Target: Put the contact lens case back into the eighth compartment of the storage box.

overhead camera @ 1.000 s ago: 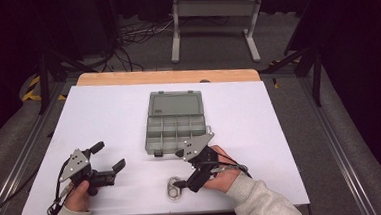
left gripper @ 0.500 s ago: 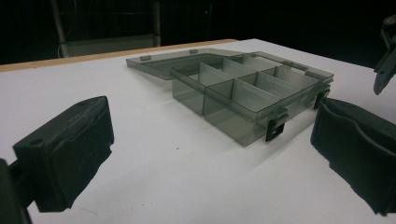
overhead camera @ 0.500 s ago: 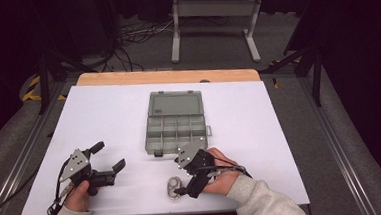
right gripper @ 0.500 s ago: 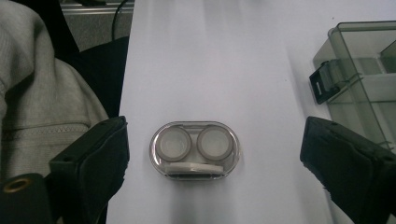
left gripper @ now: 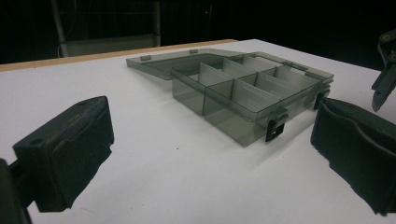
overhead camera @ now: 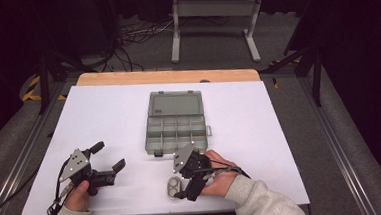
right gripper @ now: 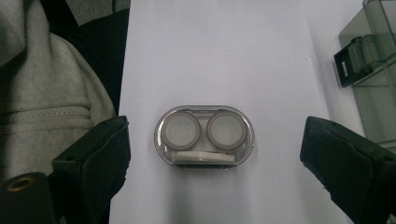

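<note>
Right gripper [right gripper: 215, 154]: jaws apart, one on each side of the lens case [right gripper: 204, 136], neither pad touching it; white surface shows between each jaw and the case. In the high view this gripper [overhead camera: 181, 187] points toward the near edge of the worktop [overhead camera: 290, 131], with the case [overhead camera: 174, 188] lying flat just beside its tips, close to that near edge and about midway along it.

Lens case: one. Clear oval shell, rounded ends, holding two round grey-white cups side by side; a pale flat strip lies along one long side beneath the cups.

Left gripper [left gripper: 205, 154]: jaws wide apart with nothing between them, resting low over the worktop near its near left corner; in the high view [overhead camera: 107, 161] it points toward the middle of the worktop.

Organiser box [overhead camera: 175, 122]: one, at the centre of the worktop, smoky translucent plastic, lid folded back flat toward the far edge. Its tray is divided into several compartments; two dark latches sit on its near wall. The near right corner of the box [right gripper: 373, 70] stands near the right gripper.

Grippers: two. Hands: two, grey sleeves entering from the near edge.
</note>
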`<state>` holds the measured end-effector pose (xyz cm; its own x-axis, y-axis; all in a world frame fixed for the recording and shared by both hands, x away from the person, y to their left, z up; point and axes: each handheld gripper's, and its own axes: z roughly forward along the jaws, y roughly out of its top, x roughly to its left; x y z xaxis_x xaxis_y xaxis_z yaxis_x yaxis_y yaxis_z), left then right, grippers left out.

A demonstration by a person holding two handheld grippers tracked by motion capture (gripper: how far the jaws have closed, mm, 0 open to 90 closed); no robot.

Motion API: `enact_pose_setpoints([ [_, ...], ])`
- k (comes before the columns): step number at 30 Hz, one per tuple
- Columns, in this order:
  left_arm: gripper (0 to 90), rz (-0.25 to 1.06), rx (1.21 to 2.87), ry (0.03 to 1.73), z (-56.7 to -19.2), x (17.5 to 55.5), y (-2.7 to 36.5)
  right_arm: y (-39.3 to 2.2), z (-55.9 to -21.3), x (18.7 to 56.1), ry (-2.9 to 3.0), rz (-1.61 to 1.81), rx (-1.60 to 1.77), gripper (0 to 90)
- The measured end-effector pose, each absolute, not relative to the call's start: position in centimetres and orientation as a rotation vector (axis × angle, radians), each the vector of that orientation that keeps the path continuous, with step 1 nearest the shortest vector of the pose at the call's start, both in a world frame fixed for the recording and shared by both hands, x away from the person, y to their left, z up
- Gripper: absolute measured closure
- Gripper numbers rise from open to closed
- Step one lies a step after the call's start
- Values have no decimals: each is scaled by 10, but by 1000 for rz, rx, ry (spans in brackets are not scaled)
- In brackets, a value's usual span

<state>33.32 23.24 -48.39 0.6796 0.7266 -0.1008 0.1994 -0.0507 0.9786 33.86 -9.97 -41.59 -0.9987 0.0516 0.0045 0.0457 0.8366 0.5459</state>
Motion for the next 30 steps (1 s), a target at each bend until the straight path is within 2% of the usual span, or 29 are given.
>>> enact_pose_setpoints([
  [13, 2, 508, 1602, 776, -484, 333, 232, -90, -427, 338, 3050, 782, 71, 96],
  [30, 2, 508, 1602, 776, -484, 333, 232, -81, -438, 338, 3076, 690, 78, 153],
])
